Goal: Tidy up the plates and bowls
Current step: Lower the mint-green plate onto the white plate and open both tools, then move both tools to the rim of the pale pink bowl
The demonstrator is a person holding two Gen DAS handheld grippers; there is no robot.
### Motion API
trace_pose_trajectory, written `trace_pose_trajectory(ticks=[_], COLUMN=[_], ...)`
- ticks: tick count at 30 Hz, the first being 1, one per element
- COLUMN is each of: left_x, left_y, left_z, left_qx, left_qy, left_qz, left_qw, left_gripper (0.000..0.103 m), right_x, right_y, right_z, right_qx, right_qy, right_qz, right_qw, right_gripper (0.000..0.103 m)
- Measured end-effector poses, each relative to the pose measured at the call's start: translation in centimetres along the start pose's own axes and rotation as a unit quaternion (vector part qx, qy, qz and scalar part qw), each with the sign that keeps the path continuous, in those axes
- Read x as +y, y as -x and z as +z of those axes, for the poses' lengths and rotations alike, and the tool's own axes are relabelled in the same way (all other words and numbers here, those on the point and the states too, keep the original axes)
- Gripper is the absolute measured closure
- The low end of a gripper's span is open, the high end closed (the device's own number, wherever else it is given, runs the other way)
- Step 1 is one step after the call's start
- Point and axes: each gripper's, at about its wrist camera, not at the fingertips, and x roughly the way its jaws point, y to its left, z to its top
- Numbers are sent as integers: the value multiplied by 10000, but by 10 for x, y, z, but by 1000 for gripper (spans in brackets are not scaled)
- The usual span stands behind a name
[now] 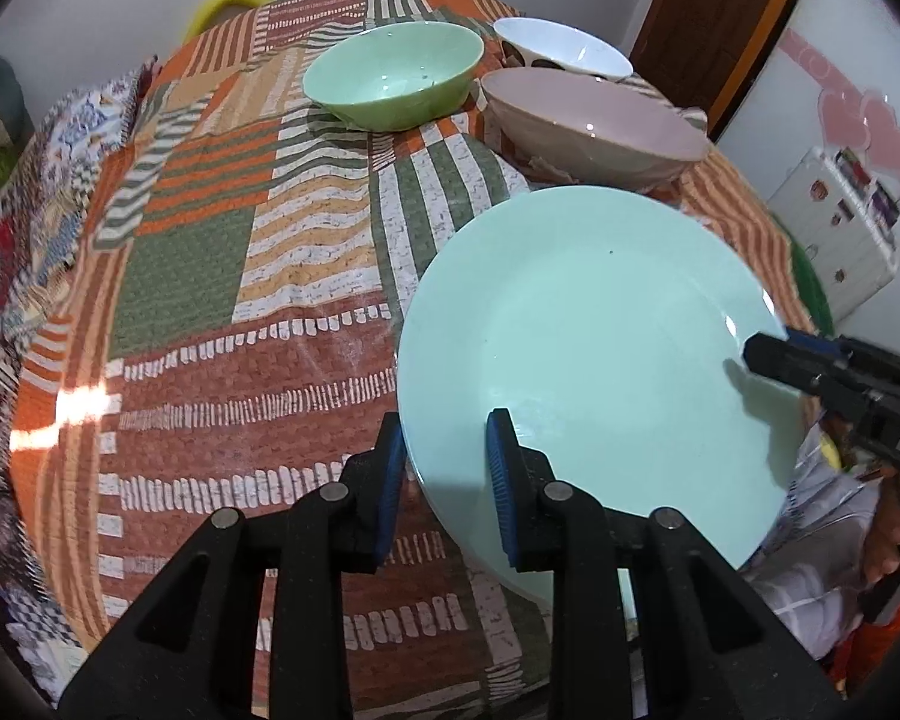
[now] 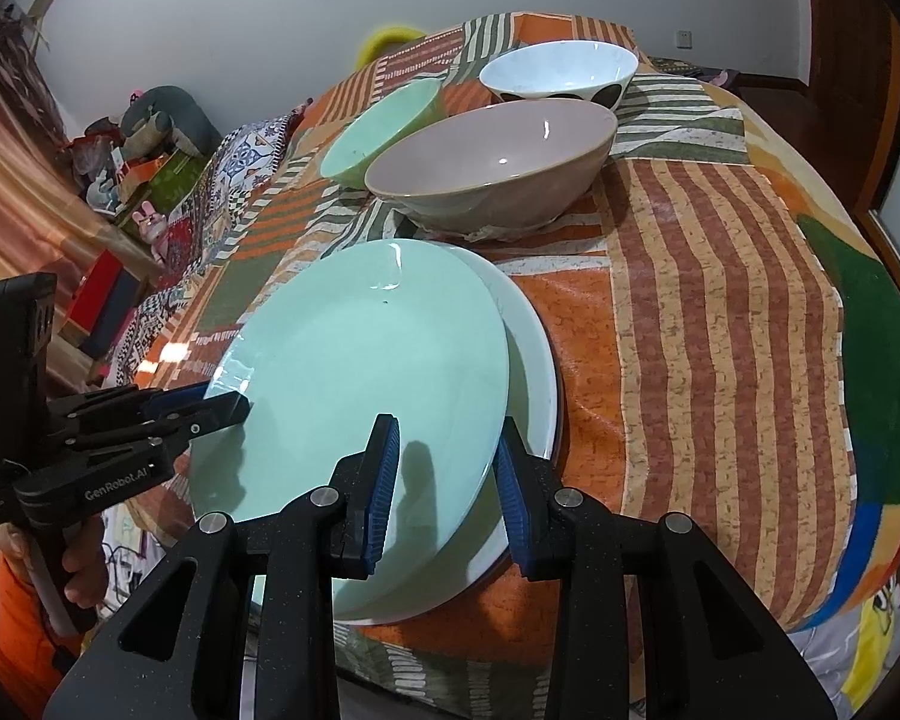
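The right tongs (image 2: 447,474) clamp the near rim of a mint-green plate (image 2: 360,360), tilted above a white plate (image 2: 534,360) just beneath. The left tongs (image 2: 222,405) grip its left edge. Beyond them stand three bowls: beige (image 2: 492,162), green (image 2: 378,132) and white (image 2: 558,69).

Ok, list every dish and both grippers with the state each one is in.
Mint plate: gripped at opposite rims, tilted over a white plate.
White plate: flat on the tablecloth.
Green bowl: upright, empty.
Pink bowl: upright, empty.
Spotted white bowl: upright, empty.
Left gripper: shut on plate rim.
Right gripper: shut on plate rim.
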Motion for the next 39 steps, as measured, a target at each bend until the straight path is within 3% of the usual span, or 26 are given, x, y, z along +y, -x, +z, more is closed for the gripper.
trace_pose_trajectory(ticks=[4,15,26,35,37,39], left_x=[-4,-1,2,10,11,11], left_y=[-5,-5,-3,33,40,47], left_z=[-3,-3,-2,20,27,36], left_qx=[4,-18,-34,-524,-652,-795], left_qy=[-135,-107,-57,-18,-12,-3], left_qz=[152,81,30,110,106,103], left_qw=[9998,9999,10000,9986,9978,9968], left_gripper=[77,77,77,73,70,62], right_x=[2,-3,-3,-10,-11,-13], right_y=[1,-2,15,29,35,39], right_z=[0,0,3,13,18,23], right_qx=[-4,6,-290,-505,-638,-758], right_qy=[35,27,232,86,72,54], right_qz=[8,-137,-403,-394,-405,-412], right_qw=[10000,9999,9985,9979,9971,9963], right_gripper=[72,72,72,64,61,58])
